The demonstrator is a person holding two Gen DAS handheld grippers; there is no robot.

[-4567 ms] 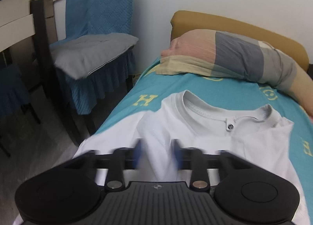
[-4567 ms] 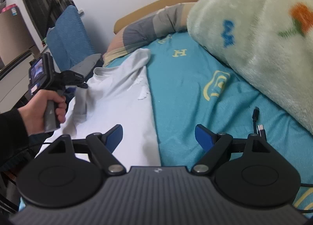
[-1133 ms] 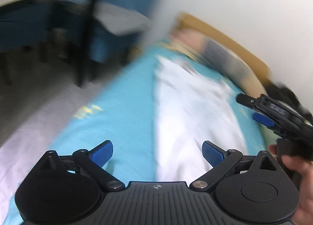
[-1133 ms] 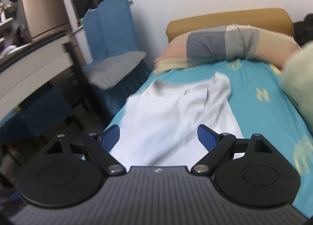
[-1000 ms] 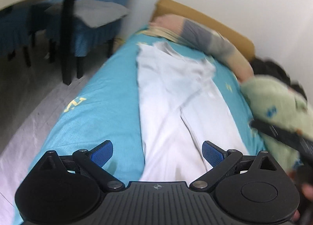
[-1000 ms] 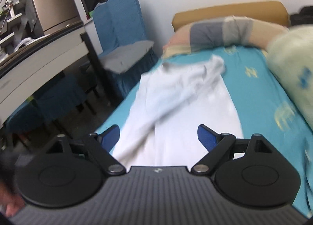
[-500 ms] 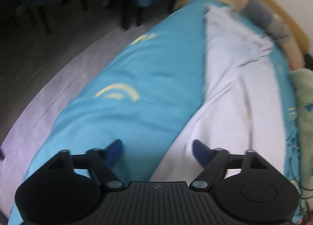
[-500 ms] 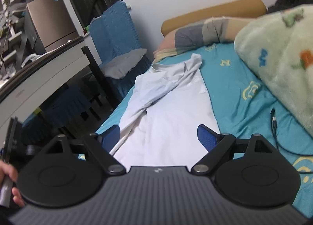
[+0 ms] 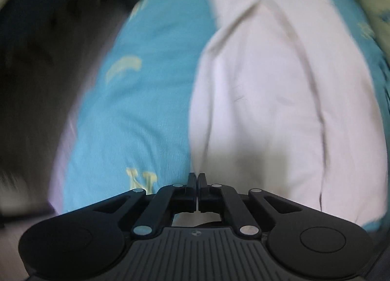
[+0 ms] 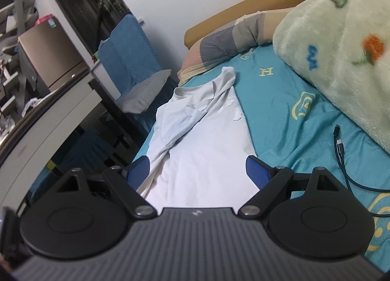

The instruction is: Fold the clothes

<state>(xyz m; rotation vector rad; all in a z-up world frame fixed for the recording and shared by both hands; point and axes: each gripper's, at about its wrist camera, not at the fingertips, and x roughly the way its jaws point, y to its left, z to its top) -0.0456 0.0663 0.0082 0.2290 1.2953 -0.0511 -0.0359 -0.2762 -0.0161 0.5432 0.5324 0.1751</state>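
A white T-shirt (image 10: 207, 149) lies lengthwise on the teal bedsheet (image 10: 280, 100), its sides folded in toward the middle and its collar toward the pillow. In the blurred left wrist view the shirt (image 9: 268, 100) fills the right half. My left gripper (image 9: 197, 178) has its jaws together at the shirt's near left hem corner; whether cloth is pinched between them is hidden. My right gripper (image 10: 198, 167) is open and empty, held above the shirt's lower part.
A pale green fleece blanket (image 10: 341, 44) lies on the bed's right side. A dark cable (image 10: 341, 149) lies on the sheet beside it. A striped pillow (image 10: 226, 42) is at the headboard. A blue chair (image 10: 136, 61) and a desk (image 10: 48, 120) stand left of the bed.
My left gripper has dropped toward the shirt's near left hem corner and its jaws have closed. My right gripper has stayed open and turned slightly right.
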